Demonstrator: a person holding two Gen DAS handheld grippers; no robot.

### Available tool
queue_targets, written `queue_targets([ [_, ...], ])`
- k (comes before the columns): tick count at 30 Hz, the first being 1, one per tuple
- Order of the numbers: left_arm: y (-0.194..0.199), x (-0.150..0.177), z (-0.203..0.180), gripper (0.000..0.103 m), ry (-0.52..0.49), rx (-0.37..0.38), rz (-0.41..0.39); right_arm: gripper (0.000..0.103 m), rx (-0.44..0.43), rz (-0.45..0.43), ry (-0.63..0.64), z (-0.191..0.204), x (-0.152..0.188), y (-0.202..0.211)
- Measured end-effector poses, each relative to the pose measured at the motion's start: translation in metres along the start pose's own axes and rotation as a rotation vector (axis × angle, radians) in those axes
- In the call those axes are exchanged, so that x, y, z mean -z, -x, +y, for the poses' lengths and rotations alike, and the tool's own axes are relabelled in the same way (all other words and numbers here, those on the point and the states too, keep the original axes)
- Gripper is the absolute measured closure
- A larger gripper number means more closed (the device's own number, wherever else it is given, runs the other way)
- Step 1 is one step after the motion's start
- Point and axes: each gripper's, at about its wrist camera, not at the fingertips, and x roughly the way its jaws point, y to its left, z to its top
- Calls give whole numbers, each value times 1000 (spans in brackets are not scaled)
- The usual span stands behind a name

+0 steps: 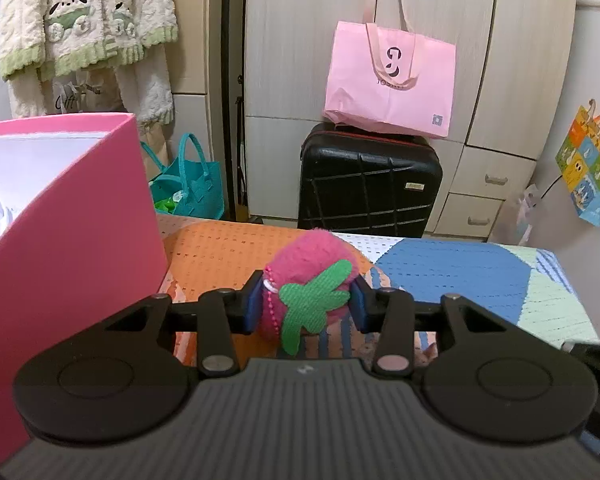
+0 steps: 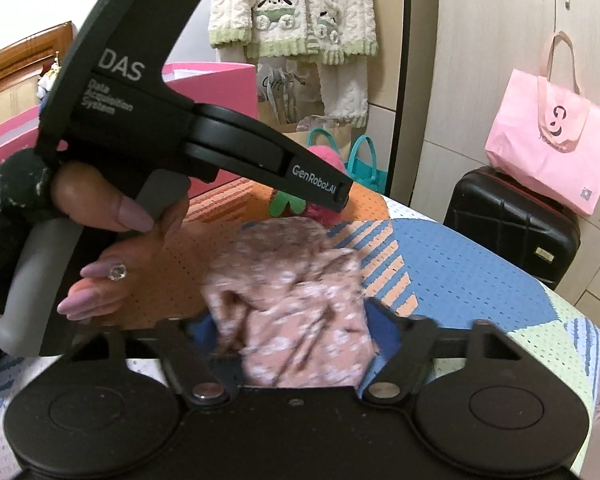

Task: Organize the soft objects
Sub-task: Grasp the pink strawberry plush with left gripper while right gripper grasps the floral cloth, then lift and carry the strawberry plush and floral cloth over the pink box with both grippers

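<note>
Left gripper (image 1: 305, 304) pinches the light, squashy plush strawberry (image 1: 306, 280) at mid-body; right gripper (image 2: 296, 340) jaws flank the limp floral cloth (image 2: 296, 300), grip unclear.

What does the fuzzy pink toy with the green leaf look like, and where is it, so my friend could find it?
Look at the table with the colourful patterned cloth, beside the big pink box. On the cloth's orange patch sits a round, fuzzy pink strawberry plush, pinched between the left gripper's blue pads. Unlike the flat floral fabric nearby, it has a green felt leaf and a pink bead chain.
</note>
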Motion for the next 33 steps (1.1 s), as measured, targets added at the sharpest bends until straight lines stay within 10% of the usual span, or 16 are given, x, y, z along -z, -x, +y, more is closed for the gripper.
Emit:
queue_targets([
  [9, 27, 7, 3, 62, 31, 52, -5, 74, 48, 6, -35, 6, 5, 14],
  [33, 187, 53, 33, 61, -80, 139, -115, 74, 223, -23, -212, 50, 35, 70],
])
